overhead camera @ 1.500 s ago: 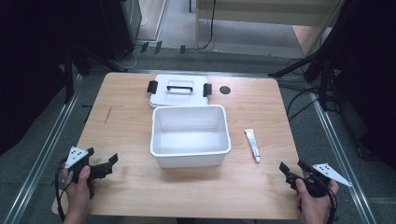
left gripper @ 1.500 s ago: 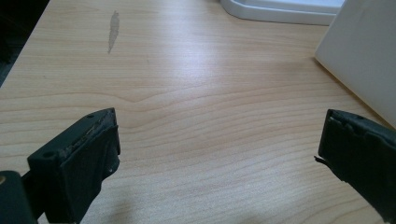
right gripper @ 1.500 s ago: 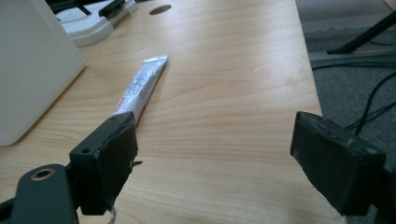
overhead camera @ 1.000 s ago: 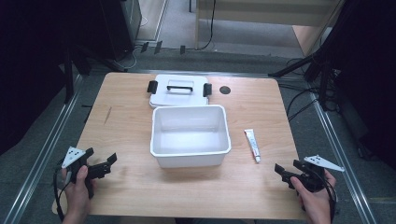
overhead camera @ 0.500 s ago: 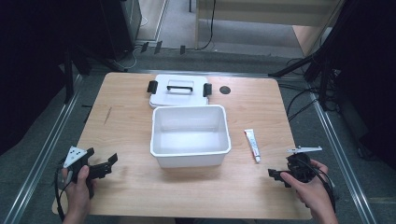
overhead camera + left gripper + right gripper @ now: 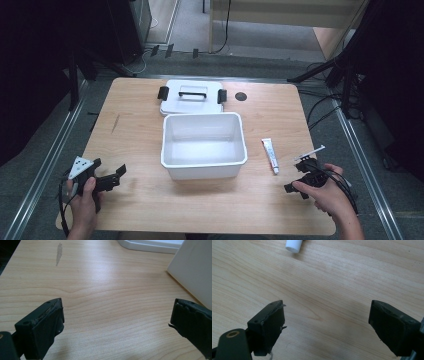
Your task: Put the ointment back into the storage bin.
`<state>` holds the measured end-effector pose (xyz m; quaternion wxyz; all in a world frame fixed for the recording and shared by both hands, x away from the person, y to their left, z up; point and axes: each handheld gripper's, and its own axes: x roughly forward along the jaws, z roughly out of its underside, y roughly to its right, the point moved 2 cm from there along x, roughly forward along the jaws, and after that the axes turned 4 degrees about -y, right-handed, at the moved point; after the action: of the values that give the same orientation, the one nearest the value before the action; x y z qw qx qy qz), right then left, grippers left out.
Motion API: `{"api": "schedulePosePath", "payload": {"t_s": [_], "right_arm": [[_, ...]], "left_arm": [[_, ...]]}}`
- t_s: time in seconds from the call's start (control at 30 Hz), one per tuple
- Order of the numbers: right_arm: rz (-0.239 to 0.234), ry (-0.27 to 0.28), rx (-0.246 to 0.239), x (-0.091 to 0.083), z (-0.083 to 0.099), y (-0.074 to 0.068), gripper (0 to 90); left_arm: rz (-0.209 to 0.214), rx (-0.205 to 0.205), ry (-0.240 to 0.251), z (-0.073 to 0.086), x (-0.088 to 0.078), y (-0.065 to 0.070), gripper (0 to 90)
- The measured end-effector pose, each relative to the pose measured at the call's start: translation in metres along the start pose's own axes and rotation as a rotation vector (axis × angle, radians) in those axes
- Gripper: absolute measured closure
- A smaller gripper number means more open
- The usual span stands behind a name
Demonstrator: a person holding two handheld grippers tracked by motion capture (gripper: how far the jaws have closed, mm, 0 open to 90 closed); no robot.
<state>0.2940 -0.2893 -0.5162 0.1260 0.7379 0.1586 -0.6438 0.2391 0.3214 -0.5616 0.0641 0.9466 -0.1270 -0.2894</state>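
Right gripper (image 6: 298,181) has tipped toward the tube (image 6: 269,155), jaws apart.

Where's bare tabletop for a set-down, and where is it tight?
Free: the left side, from the table edge to the bin, ahead of the left tool; the front strip between both tools; the far right corner past the hole. Tight: lid against bin; tube between bin and right tool.

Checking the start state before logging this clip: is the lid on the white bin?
No. In the high view the lid lies flat on the table behind the open white bin, whose inside is bare.
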Motion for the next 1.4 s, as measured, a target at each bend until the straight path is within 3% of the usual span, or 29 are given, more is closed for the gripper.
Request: {"api": "schedulePosePath", "payload": {"t_s": [0.37,0.67,0.83,0.97,1.4], "right_arm": [[0.067,-0.114,-0.053,0.0,-0.026,-0.012,14.1],[0.077,-0.184,-0.103,0.002,-0.042,-0.023,13.9],[0.072,-0.218,-0.098,0.004,-0.048,-0.028,13.9],[0.075,-0.231,-0.121,0.006,-0.051,-0.028,13.9],[0.065,-0.245,-0.122,0.008,-0.061,-0.033,13.9]], "left_arm": [[0.008,-0.005,-0.007,0.0,0.001,-0.001,0.0],[0.011,-0.012,-0.006,0.0,0.001,-0.001,0.0],[0.012,-0.006,-0.008,0.0,0.001,-0.001,0.0],[0.012,-0.006,-0.008,0.0,0.0,-0.001,0.0],[0.012,-0.006,-0.01,0.0,0.001,-0.001,0.0]]}}
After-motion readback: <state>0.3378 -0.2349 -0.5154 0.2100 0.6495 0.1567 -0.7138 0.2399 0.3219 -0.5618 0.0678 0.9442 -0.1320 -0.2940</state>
